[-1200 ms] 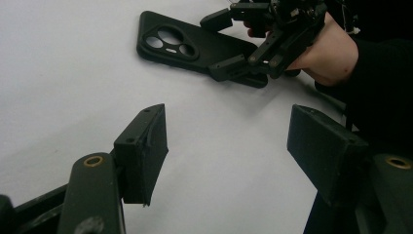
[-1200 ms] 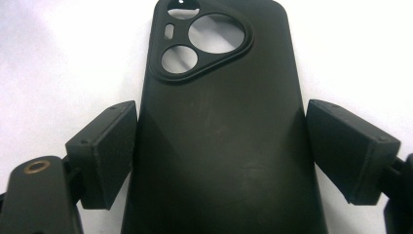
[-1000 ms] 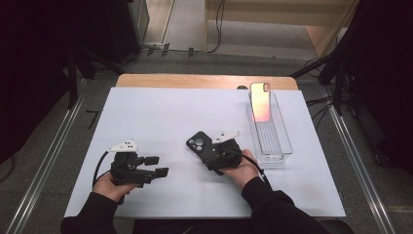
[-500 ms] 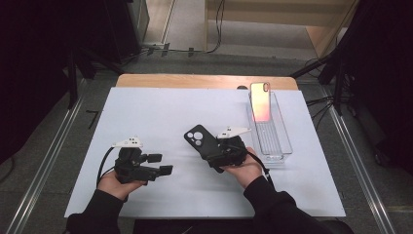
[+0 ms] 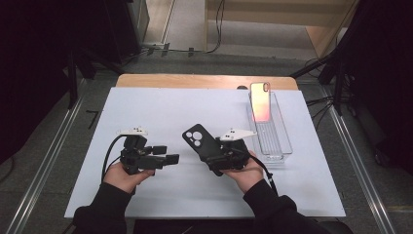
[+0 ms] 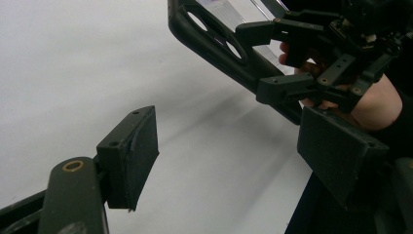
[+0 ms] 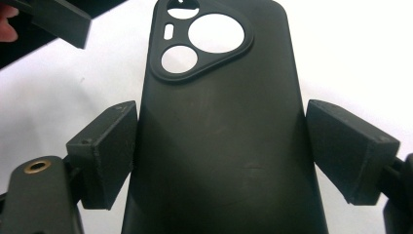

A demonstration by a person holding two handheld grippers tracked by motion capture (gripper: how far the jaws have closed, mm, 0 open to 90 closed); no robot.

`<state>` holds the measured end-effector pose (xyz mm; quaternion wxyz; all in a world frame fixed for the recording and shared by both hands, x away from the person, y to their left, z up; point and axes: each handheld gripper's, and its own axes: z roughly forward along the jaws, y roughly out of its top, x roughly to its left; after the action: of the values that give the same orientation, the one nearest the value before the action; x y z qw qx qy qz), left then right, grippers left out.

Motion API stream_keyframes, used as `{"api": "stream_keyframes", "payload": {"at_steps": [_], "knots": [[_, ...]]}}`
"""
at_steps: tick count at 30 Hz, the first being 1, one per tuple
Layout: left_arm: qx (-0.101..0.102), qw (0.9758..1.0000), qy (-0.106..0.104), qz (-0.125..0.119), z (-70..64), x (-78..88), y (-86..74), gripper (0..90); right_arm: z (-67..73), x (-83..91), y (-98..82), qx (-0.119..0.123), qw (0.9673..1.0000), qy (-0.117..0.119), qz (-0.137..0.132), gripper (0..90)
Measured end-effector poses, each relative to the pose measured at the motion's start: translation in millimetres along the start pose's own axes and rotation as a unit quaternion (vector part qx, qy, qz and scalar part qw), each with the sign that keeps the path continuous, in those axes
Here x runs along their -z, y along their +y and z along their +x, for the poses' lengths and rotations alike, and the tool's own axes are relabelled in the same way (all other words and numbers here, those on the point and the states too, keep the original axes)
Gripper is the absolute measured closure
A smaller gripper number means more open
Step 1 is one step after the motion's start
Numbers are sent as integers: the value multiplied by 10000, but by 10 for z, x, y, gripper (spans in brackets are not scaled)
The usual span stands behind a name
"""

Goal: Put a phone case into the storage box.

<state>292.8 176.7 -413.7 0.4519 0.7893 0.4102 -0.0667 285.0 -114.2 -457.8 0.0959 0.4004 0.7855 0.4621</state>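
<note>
From the high view, my right gripper (image 5: 214,157) holds a black phone case (image 5: 197,141) by its lower end, a little right of the middle of the white table (image 5: 160,109); the case slants up toward eleven o'clock, its lens cut-outs at the far end. My left gripper (image 5: 167,154) sits at about nine o'clock from the case, near it but apart, its jaws pointing toward three o'clock with nothing between them. At about two o'clock from the case a clear tray (image 5: 275,139) lies along the table's right side, and a phone (image 5: 259,101) leans upright at its far end, its face glowing orange-pink. In my left gripper view, my jaws stand spread, having just been widening, with only bare table between the pads; at one o'clock my right gripper (image 6: 292,63) grips the case (image 6: 214,46), which slants off toward eleven o'clock, the hand (image 6: 372,100) behind it. In my right gripper view, the case (image 7: 219,146) rises straight up the middle toward twelve o'clock, clamped at its two long edges by my pads, cut-outs at the top over the white table (image 7: 350,53).
</note>
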Motion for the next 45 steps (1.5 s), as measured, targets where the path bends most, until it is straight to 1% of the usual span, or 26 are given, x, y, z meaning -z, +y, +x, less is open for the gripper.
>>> {"api": "stream_keyframes", "payload": {"at_steps": [5, 7, 10, 11, 14, 17, 20, 22, 26, 29, 31, 33, 35, 37, 39, 40, 42, 43, 45], "knots": [[27, 9998, 195, 13, -15, -52, 127, 227, 36, -14, -8, -136, 9999, -17, -70, 137], [38, 9998, 202, 12, 3, -75, 176, 228, 49, -19, -14, -202, 9997, -40, -109, 137], [128, 9997, 209, 14, 28, -116, 238, 228, 69, -45, -23, -305, 9994, -53, -153, 137], [140, 9996, 231, 10, 32, -130, 256, 228, 72, -59, -24, -340, 9993, -12, -142, 137], [176, 9992, 348, 15, 34, -169, 300, 228, 106, -96, -28, -349, 9992, -21, -170, 137], [213, 9988, 437, 6, 38, -212, 340, 228, 134, -110, -21, -385, 9989, -8, -256, 136], [160, 9984, 544, 14, 39, -248, 390, 228, 155, -123, -18, -445, 9985, -12, -324, 136], [193, 9981, 580, 6, 47, -270, 422, 228, 162, -128, -17, -510, 9980, -8, -364, 136], [262, 9979, 591, -15, 63, -319, 463, 228, 180, -132, -13, -526, 9976, -4, -440, 136], [390, 9976, 569, -43, 82, -367, 482, 228, 184, -136, -10, -657, 9965, 38, -505, 136], [448, 9971, 603, -100, 91, -394, 498, 229, 194, -144, -7, -678, 9962, 50, -544, 136], [534, 9968, 574, -140, 103, -410, 518, 273, 210, -158, -6, -677, 9960, 50, -581, 135], [653, 9963, 531, -177, 111, -433, 531, 289, 224, -168, -6, -693, 9957, 59, -615, 135], [769, 9956, 514, -174, 106, -459, 535, 343, 235, -175, -6, -746, 9948, 95, -686, 134], [899, 9947, 469, -140, 101, -477, 535, 399, 246, -183, -5, -722, 9945, 99, -754, 134], [983, 9940, 446, -159, 99, -487, 532, 428, 250, -185, -6, -718, 9942, 138, -788, 133], [1094, 9931, 297, -286, 98, -487, 525, 532, 256, -186, -6, -714, 9939, 123, -832, 133], [1127, 9928, 214, -336, 94, -485, 522, 602, 258, -188, -7, -704, 9937, 154, -857, 132], [1210, 9918, 53, -415, 95, -481, 519, 683, 260, -192, -10, -689, 9935, 168, -896, 130]]}}
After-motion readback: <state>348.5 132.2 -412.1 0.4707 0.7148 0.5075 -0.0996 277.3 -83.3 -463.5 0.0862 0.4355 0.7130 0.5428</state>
